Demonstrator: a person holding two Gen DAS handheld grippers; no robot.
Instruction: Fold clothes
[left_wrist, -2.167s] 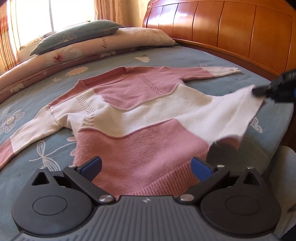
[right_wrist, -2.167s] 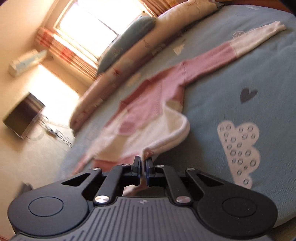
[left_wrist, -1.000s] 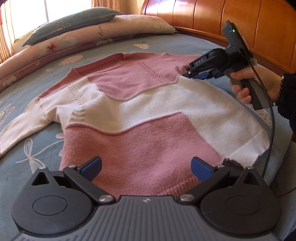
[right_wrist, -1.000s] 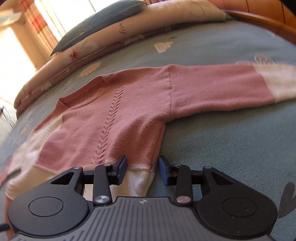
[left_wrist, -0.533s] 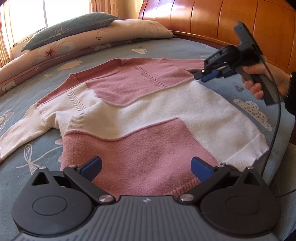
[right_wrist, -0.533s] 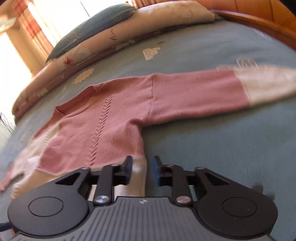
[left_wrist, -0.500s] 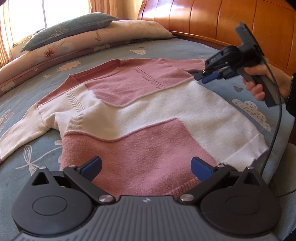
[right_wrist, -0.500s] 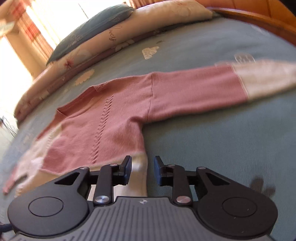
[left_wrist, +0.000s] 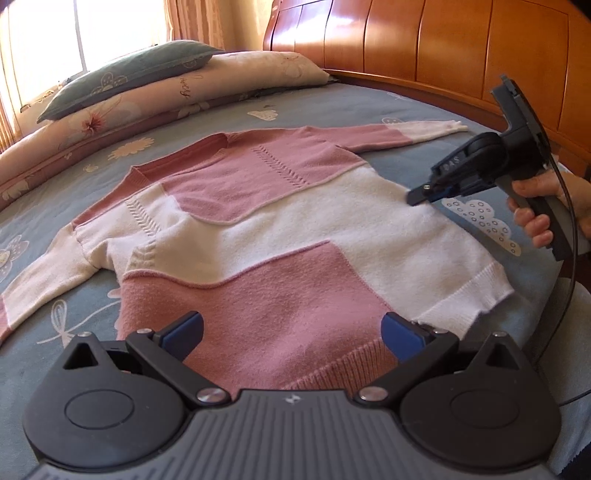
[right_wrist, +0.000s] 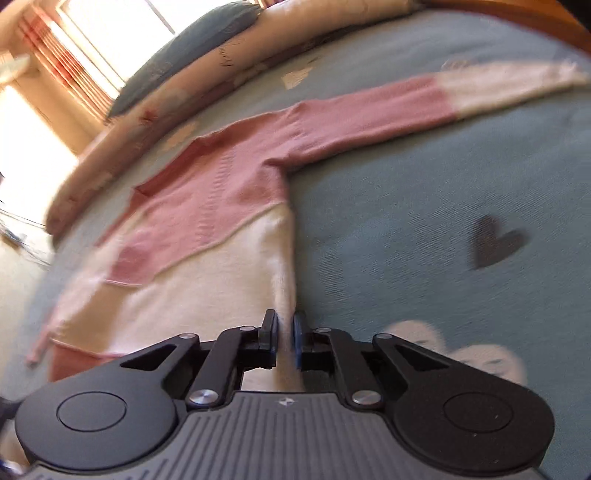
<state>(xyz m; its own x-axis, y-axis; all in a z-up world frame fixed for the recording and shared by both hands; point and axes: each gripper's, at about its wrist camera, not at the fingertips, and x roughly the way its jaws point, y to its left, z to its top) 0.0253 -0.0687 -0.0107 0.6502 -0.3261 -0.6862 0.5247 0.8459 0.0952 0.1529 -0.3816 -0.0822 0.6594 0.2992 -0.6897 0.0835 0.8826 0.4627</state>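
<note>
A pink and white knit sweater (left_wrist: 280, 221) lies flat on the blue bedspread (left_wrist: 314, 110), sleeves spread out to both sides. My left gripper (left_wrist: 291, 332) is open wide and empty, just above the sweater's pink hem. My right gripper (right_wrist: 284, 338) is nearly shut, its jaws pinching the sweater's white right side edge (right_wrist: 284, 280). In the left wrist view the right gripper (left_wrist: 417, 195) sits at that edge, held by a hand. The right sleeve (right_wrist: 406, 103) stretches away toward the headboard.
Pillows (left_wrist: 166, 92) lie along the far side of the bed under a bright window. A wooden headboard (left_wrist: 443, 48) stands at the right. The bed's near right edge (left_wrist: 569, 332) is close to the sweater's hem corner.
My right gripper has moved down the sweater's right side from the armpit to the white band and narrowed its jaws onto the edge. My left gripper has stayed open above the hem.
</note>
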